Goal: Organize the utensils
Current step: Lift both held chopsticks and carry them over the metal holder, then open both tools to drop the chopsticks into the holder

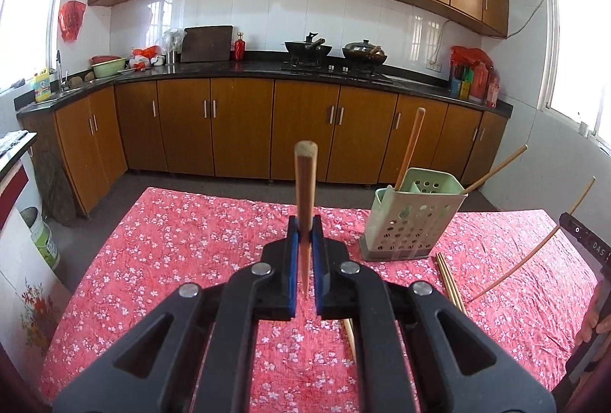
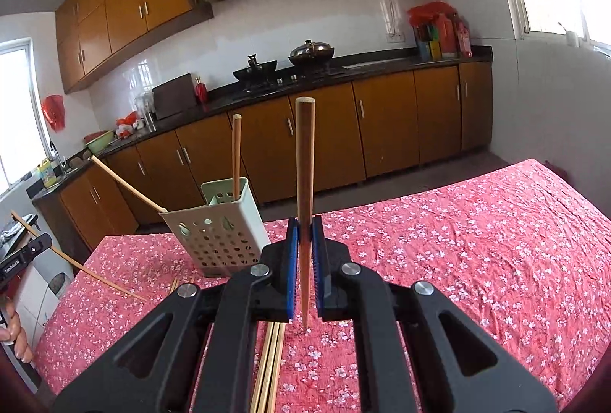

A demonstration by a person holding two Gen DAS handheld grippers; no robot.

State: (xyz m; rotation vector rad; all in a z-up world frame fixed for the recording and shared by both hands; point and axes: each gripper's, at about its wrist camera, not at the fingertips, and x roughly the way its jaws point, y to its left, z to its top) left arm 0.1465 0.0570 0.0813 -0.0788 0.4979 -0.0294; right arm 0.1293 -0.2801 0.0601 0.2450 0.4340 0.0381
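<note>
A wooden chopstick (image 1: 304,191) is clamped upright between the blue pads of the left gripper (image 1: 304,241), above the red floral tablecloth (image 1: 191,245). A second chopstick (image 2: 304,183) is gripped the same way by the right gripper (image 2: 304,241). The pale green perforated utensil holder (image 1: 410,222) is seen on the table, with two chopsticks (image 1: 409,149) already leaning in it. Loose chopsticks (image 1: 450,279) are left lying on the cloth beside its base.

Holder (image 1: 410,218) (2 chopsticks (image 1: 409,149) protruding) blocks right; tablecloth (image 1: 183,241) left clear.
</note>
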